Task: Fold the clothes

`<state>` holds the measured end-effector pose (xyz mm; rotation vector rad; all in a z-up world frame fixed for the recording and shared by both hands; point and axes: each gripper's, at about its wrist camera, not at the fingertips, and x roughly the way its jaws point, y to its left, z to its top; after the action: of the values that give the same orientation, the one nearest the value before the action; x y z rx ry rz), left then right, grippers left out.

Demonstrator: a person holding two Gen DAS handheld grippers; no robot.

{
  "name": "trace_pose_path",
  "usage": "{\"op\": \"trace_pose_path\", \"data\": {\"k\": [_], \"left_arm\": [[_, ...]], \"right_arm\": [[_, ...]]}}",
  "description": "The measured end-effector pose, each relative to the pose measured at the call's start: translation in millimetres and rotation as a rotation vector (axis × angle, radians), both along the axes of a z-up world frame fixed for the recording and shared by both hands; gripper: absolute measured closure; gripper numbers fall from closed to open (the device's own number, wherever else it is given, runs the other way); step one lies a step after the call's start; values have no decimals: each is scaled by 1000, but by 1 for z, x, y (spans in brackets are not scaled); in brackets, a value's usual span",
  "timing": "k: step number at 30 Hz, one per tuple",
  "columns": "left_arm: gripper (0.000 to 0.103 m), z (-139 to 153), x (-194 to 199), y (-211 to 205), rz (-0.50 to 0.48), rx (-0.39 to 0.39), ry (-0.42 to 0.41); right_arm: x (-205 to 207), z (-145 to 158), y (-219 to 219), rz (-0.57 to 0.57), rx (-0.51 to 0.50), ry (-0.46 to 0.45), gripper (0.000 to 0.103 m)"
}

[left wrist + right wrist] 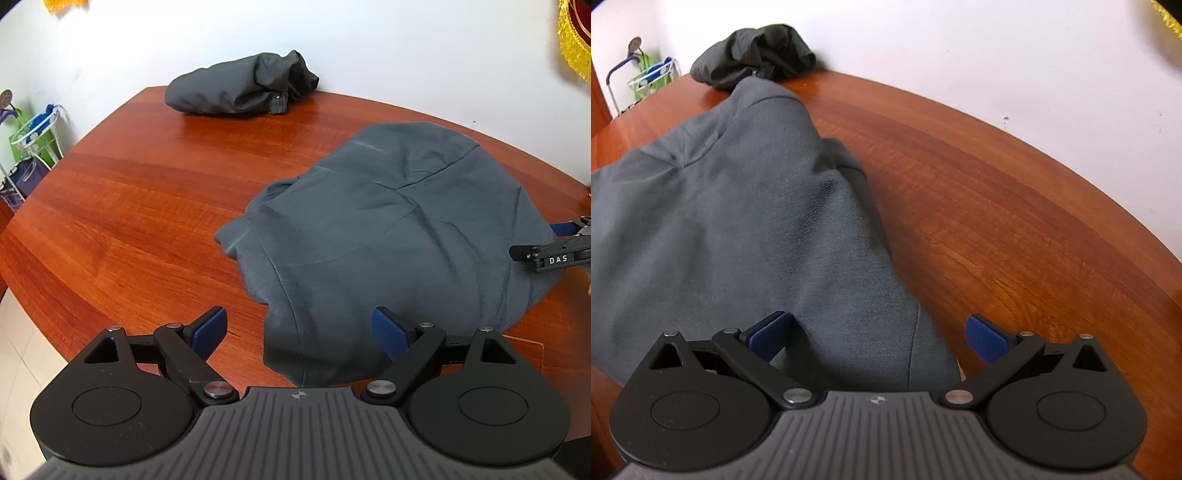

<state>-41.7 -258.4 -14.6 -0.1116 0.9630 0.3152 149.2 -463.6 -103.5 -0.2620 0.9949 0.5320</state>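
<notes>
A slate-grey sweatshirt [388, 236] lies spread on the reddish wooden table [140, 206], folded in on itself. My left gripper [300, 332] stands open over its near left corner, with one blue pad above bare wood and the other above cloth. In the right wrist view the same sweatshirt [738, 229] fills the left half. My right gripper [880, 338] is open low over its near right edge, the cloth between the pads but not pinched. The right gripper [550, 251] also shows at the right edge of the left wrist view.
A crumpled black garment [240, 83] sits at the table's far edge against the white wall [406, 48]. A wire rack with bags [33, 147] stands off the table's left side. Bare wood [1015, 229] stretches right of the sweatshirt.
</notes>
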Motion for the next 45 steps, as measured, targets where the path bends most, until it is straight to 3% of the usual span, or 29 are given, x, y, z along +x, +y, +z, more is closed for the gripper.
{"op": "trace_pose_path", "data": {"k": [7,19,24,30,35,45], "left_arm": [[16,-2,-1,2,16,-4,2],[16,-10,-7,15,43,-17,-2],[16,-19,-9,29,43,-26,13],[16,-25,-4,48,8,-34,44],[16,-21,0,74,-31,-52,18],[7,-21,31,119,-215,-61,-44]], "right_arm": [[6,-19,-1,-26,40,109,1],[-16,-17,6,-26,27,122,1],[-44,-16,4,-30,14,135,1],[-87,-14,14,-12,-30,137,0],[-123,-12,24,-23,-33,173,0],[-165,-6,51,-94,-45,238,0]]}}
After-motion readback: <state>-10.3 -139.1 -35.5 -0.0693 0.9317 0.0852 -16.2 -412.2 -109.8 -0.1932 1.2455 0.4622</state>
